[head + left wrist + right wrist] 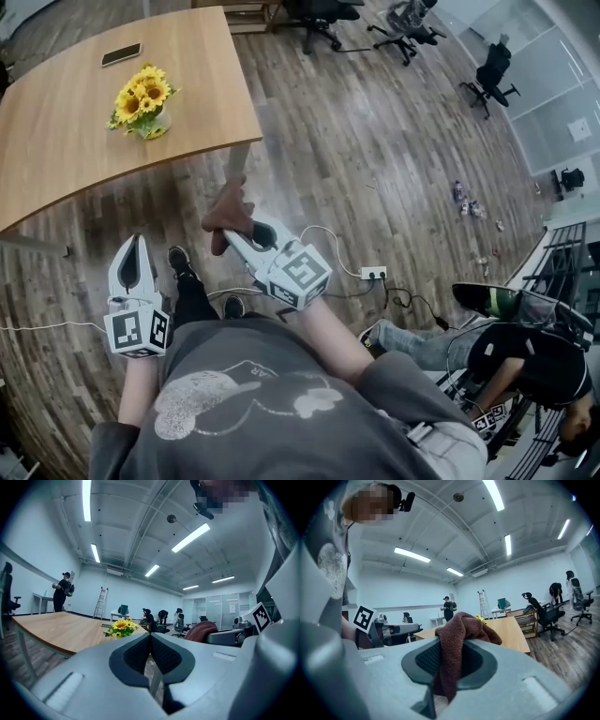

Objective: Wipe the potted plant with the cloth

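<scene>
A potted plant (142,100) with yellow sunflowers stands on the wooden table (66,141), towards its near right part; it shows small in the left gripper view (121,626), and only a few petals peek out behind the cloth in the right gripper view (480,618). My right gripper (228,232) is shut on a brown cloth (228,214), which bunches over its jaws (457,639). It hovers above the floor just short of the table's near corner. My left gripper (132,249) is shut and empty, its jaws pressed together (150,637), lower left of the right one.
A dark phone (121,54) lies on the table behind the plant. Office chairs (319,19) stand past the table. A person (525,361) crouches at the right by a metal rack. A white power strip (373,273) with cables lies on the wooden floor.
</scene>
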Motion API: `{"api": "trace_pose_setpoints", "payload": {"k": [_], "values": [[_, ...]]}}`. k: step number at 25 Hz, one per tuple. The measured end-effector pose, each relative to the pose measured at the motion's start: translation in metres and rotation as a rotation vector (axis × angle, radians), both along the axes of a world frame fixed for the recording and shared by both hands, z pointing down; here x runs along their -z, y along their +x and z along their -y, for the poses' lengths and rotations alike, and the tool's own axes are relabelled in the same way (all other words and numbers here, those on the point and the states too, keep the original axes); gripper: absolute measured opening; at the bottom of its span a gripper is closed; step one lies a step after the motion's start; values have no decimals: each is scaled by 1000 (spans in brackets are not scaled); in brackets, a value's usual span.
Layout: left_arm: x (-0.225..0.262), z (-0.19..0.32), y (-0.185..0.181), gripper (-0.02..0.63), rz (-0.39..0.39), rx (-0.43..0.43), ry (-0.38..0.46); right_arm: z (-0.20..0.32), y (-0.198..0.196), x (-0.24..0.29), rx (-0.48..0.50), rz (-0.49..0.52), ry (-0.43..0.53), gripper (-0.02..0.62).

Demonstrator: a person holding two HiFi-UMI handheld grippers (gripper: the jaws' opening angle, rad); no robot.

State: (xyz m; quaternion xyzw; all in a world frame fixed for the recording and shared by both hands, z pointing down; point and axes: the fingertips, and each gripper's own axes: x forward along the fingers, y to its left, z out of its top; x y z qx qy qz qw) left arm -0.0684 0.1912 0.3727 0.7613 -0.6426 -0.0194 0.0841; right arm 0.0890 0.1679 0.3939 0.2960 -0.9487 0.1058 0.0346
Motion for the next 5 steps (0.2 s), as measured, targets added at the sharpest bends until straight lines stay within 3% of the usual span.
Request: {"api": "trace_pose_setpoints", "payload": {"k": [5], "values": [[-5, 0, 8, 17, 3, -15, -7, -4, 2, -5, 13, -28, 11, 57]]}}
